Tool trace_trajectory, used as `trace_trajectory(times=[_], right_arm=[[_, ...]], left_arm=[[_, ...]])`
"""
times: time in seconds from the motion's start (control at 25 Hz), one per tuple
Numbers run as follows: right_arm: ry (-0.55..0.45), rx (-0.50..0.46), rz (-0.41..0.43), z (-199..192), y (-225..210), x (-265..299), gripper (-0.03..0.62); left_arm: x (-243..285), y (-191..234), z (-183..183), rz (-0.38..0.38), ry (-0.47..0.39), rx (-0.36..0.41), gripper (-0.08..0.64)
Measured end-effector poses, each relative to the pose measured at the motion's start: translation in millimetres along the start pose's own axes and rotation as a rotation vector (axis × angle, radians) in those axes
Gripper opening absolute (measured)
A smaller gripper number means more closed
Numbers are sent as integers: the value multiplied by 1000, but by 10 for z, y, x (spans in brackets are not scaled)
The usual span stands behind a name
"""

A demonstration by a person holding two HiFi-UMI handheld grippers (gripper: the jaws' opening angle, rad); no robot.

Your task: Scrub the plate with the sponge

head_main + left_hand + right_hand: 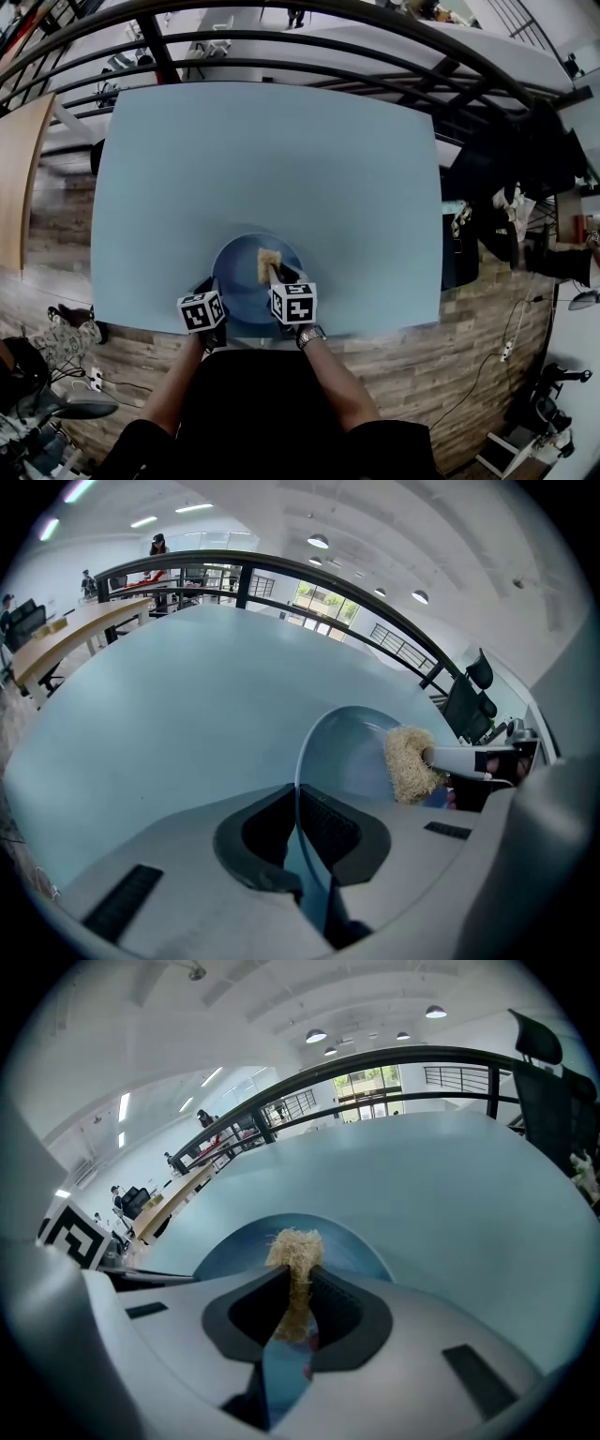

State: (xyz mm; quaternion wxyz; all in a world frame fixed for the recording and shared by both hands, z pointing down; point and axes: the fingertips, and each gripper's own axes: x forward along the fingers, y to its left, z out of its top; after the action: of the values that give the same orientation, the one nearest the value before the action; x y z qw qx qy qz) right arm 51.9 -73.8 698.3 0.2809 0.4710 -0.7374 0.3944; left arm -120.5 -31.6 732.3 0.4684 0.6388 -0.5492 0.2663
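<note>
One blue plate [234, 277] at the table's [272, 159] 6 o'clock edge, left gripper [298, 829] clamped on its rim, right gripper [298, 1299] pinching one loofah sponge [296, 1247] against it.

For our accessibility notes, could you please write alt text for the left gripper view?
The left tool is clamped on the rim of a blue plate, seen nearly edge-on over a pale blue table. Further along, the right tool holds a tan, fibrous sponge against the plate's inner face.
</note>
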Motion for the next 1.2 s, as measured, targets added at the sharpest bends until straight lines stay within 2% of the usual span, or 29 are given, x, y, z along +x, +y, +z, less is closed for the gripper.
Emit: trace_trajectory(times=[0.8,1.0,1.2], right_arm=[[-13,35,-118,-73,-445,-232,66],[-15,35,-133,-116,-436,-313,66],[-36,47,-108,-108,-281,-383,65]], left_arm=[[45,-4,-9,-21,13,18,8],[51,-6,-1,-27,12,19,8],[48,-13,10,-34,9,12,8]])
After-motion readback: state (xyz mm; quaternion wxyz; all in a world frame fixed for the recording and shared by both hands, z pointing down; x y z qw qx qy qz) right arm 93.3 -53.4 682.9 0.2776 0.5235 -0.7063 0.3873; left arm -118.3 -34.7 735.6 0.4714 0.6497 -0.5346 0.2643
